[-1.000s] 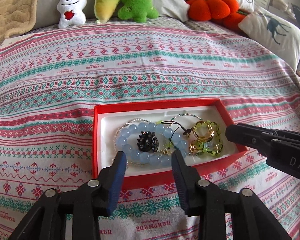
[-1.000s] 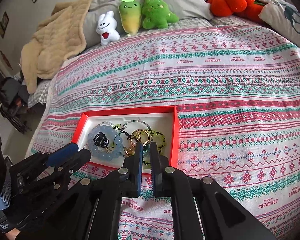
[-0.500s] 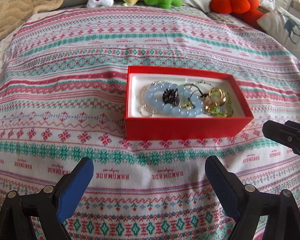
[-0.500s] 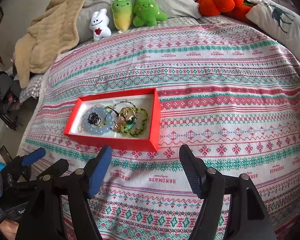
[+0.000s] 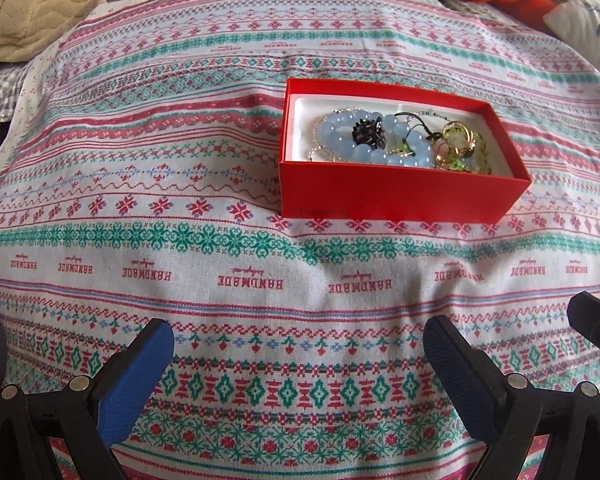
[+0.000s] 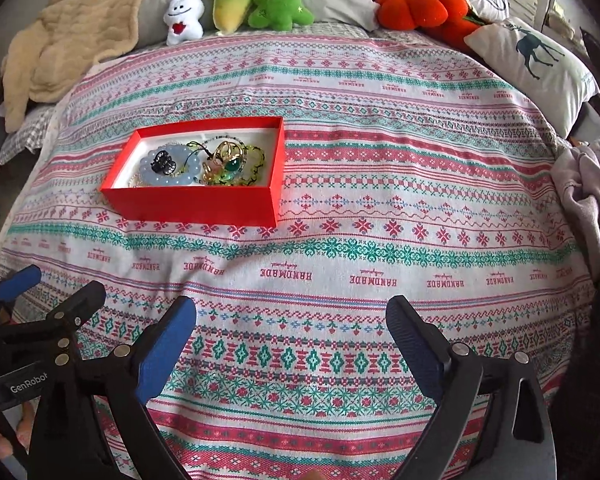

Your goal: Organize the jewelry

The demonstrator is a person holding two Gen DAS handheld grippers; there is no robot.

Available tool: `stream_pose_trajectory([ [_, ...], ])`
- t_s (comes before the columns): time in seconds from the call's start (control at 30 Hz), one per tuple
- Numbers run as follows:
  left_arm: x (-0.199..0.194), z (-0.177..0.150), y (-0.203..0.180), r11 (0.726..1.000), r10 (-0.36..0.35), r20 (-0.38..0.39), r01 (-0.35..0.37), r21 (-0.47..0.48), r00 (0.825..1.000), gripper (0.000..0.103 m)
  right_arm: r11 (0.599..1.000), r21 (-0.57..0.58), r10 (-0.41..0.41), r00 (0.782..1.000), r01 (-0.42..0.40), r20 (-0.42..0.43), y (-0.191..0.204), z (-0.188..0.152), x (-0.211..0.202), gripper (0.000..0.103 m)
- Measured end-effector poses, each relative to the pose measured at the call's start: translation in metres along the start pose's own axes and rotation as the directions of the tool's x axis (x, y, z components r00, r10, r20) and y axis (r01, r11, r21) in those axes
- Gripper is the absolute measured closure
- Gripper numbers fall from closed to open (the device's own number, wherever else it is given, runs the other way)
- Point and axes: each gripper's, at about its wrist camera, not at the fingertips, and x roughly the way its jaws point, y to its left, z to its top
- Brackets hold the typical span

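Bed scene, two wrist views. A red box point(image 5: 400, 196) with a white lining sits on the patterned bedspread point(image 5: 180, 208), open at the top. Inside it lies a tangle of jewelry: a pale blue bead bracelet point(image 5: 374, 140) with a small black hair claw clip point(image 5: 368, 133) resting on its ring, gold rings point(image 5: 458, 136) and green beaded strands point(image 5: 466, 162) toward the right end of the box. The individual pieces on that side overlap too closely to separate with certainty.

The left claw point(image 5: 298, 354) hangs above bare bedspread on the near side of the box, well apart from it; its blue-padded jaws are opening wide and nothing lies between them. The right claw point(image 6: 290, 328) likewise hangs above the cloth, the box up and to the left in its view; its jaws are opening, with nothing between them.

Along the head of the bed: a white plush bunny point(image 6: 183, 16), a yellow-green plush radish point(image 6: 233, 0), a green plush tree point(image 6: 279, 2), an orange plush pumpkin point(image 6: 418, 7), a deer-print pillow point(image 6: 534, 68), and a beige blanket point(image 6: 72, 36).
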Motion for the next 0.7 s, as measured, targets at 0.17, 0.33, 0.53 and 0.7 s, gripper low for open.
stream_pose_trajectory([
  [0.17, 0.001, -0.001, -0.003, 1.000, 0.004, -0.002, -0.004, 0.015, 1.000, 0.001, 1.000, -0.008, -0.023, 1.000, 0.023, -0.008, 0.005, -0.001, 0.004, 0.006],
  [0.33, 0.002, -0.001, -0.003, 1.000, 0.005, -0.005, -0.005, 0.019, 1.000, 0.001, 1.000, 0.000, -0.028, 0.999, 0.028, -0.019, 0.006, 0.001, 0.009, 0.006],
  [0.53, 0.004, -0.001, -0.004, 1.000, 0.007, -0.006, -0.007, 0.022, 1.000, 0.001, 1.000, 0.003, -0.023, 0.999, 0.023, -0.027, 0.008, 0.001, 0.010, 0.006],
  [0.7, 0.004, -0.002, -0.004, 1.000, 0.004, -0.008, -0.004, 0.026, 1.000, 0.001, 1.000, 0.009, -0.019, 0.999, 0.019, -0.033, 0.009, 0.001, 0.011, 0.006],
])
